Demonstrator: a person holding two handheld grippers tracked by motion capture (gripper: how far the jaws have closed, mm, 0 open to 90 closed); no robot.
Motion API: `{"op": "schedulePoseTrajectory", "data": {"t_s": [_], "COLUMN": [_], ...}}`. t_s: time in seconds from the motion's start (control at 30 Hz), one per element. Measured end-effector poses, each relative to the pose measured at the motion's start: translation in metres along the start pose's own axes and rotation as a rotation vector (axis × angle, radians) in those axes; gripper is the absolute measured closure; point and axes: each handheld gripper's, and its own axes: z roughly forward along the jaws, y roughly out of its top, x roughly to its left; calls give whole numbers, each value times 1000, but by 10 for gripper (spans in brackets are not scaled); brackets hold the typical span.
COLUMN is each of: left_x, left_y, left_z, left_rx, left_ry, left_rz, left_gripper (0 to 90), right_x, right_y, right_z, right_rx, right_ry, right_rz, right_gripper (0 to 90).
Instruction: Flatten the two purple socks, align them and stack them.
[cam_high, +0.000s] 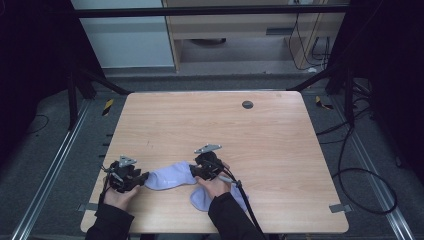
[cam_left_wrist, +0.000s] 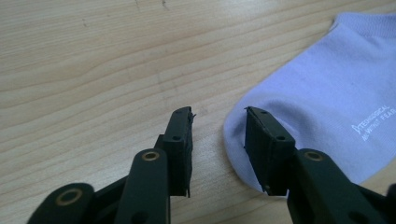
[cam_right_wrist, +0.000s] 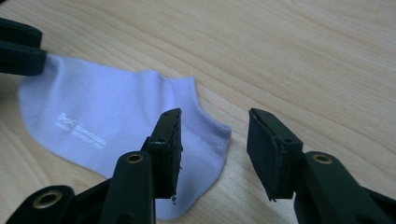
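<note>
A pale lilac sock (cam_high: 170, 177) lies flat near the table's front edge, with small white lettering on it (cam_left_wrist: 327, 93) (cam_right_wrist: 107, 107). My left gripper (cam_high: 143, 178) is at the sock's left end. In the left gripper view its jaws (cam_left_wrist: 218, 116) stand apart, and the sock's rounded tip lies between them, untouched by the pads. My right gripper (cam_high: 193, 172) is at the sock's right end. Its jaws (cam_right_wrist: 215, 116) are also apart, straddling the sock's cuff edge without pressing on it. A black jaw of the left gripper (cam_right_wrist: 18, 46) shows over the sock's far end.
A second lilac sock (cam_high: 200, 201) lies just in front, partly under the right forearm. The wooden table (cam_high: 225, 125) has a dark round grommet (cam_high: 247, 104) near its back edge. Dark frame legs and cables surround the table on the floor.
</note>
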Motion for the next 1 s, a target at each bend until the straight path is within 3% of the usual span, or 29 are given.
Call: {"op": "schedulePoseTrajectory", "data": {"t_s": [0.33,0.5,0.63,0.8,1.0], "left_x": [-2,-4,-6,-5,-9], "left_y": [-1,-1,-1,1,7], "left_z": [4,5,4,-1,-14], "left_rx": [25,31,33,10,-48], "left_ry": [-4,-13,-17,-32,-66], "left_rz": [8,5,5,-5,-12], "left_gripper": [728,788,859,875,876], "right_x": [2,4,6,5,6], "right_y": [-5,-5,-5,-5,1], "right_z": [16,16,15,10,-11], "right_rx": [43,50,56,38,-11], "right_ry": [-27,-45,-40,1,42], "right_rz": [-17,-31,-10,18,16], "right_gripper": [628,770,861,869,870]}}
